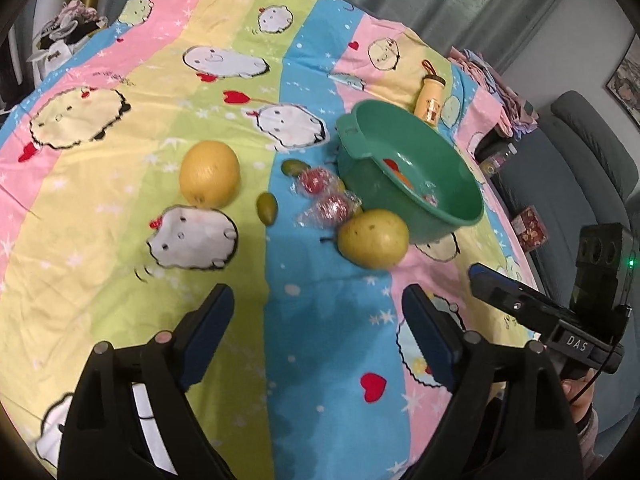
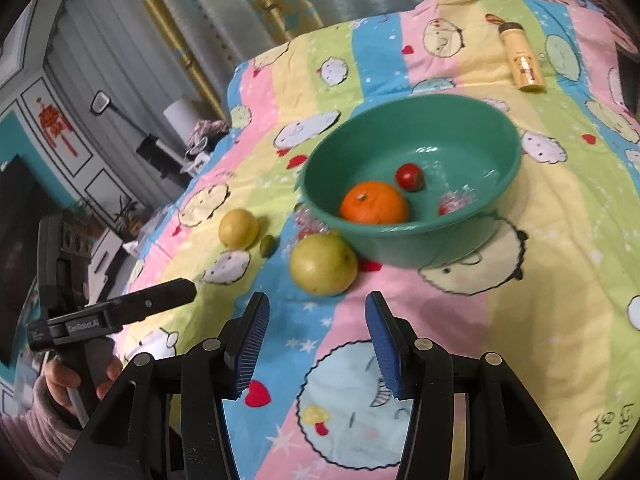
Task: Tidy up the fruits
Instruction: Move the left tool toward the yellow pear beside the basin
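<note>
striped cartoon bedding (image 1: 120,208) covers the bed that carries everything, with grey curtains and a sofa behind it, so the fruit sits on soft cloth, where round things can settle in folds.

we keep the green basin (image 2: 472,236) toward the far right of the spread as the collecting place, and it already holds an orange (image 2: 374,203), a small red fruit (image 2: 409,176) and a wrapped red sweet (image 2: 452,203); we judge the sorting partly done. outside it, the big yellow-green pear (image 1: 373,238) lies just beside the basin wall, two wrapped red pieces (image 1: 324,196) lie between pear and basin, two small green fruits (image 1: 267,208) lie on the blue stripe, and the large yellow citrus (image 1: 209,174) lies further left, apart from the rest. a cream bottle (image 2: 522,60) lies on its side beyond the basin, out of the way.

our left claw (image 1: 318,308) hangs over bare cloth short of the fruit, its jaws spread wide with nothing between them, likely readied for something broad such as the citrus or pear. our right claw (image 2: 318,324) points at the pear from close by, its jaws partly apart and empty; that gap looks narrower than the pear, so we judge it must widen before a grasp there.

both tools tilt down toward the bed, which suits reaching low fruit.
</note>
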Tool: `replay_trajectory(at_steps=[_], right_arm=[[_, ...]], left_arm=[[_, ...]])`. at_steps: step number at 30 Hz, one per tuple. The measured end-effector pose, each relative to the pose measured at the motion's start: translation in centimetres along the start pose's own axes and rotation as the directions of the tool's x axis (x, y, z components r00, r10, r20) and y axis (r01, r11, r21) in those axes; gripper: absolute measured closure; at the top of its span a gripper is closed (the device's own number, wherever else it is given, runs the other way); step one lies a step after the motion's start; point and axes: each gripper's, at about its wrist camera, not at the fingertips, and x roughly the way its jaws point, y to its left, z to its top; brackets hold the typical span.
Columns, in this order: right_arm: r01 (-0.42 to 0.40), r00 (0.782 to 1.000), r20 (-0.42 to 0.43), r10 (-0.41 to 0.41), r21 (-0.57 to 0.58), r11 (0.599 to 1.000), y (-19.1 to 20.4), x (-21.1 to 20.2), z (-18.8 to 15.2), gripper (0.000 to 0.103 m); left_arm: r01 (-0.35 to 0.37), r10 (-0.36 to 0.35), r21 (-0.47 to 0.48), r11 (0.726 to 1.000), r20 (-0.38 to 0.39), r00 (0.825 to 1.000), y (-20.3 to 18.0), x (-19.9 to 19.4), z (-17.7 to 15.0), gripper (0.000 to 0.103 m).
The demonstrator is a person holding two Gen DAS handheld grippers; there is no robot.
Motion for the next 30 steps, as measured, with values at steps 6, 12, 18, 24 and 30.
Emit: replay_trajectory(at_steps=[6,12,18,24,30], right_arm=[[-0.013,1.0,-0.01,0.012,-0.018,1.0,1.0,0.8,-0.7,0.052],[0.013,0.999,-0.03,-0.014,-0.03,0.999,1.3,1.8,-0.4,0.049],[0.031,0.999,-0.029,-0.032,-0.029,0.999,1.1,2.4,-0.1,0.039],[0.043,0.998,-0.04,-0.044,-0.029,0.999,0.8,3.4,0.3,0.035],[0.041,0.998,-0.05,-0.044,-0.045,0.998,0.9,4.3,0.5,0.035]], left_arm=[[0.009,-0.009,0.005,1.0,-0.019,1.0,-0.4,0.4,-0.2,0.015],[-0.004,0.004,0.013,1.0,0.0,1.0,-0.9,0.4,0.2,0.013],[-0.002,0.002,0.016,1.0,-0.001,1.0,-1.3,1.4,1.1,0.002],[0.023,-0.023,0.004,1.0,-0.017,1.0,-1.4,2.5,1.5,0.001],[0.065,-0.066,-0.013,0.998,-0.036,0.997,-1.1,3.7,1.8,0.001]])
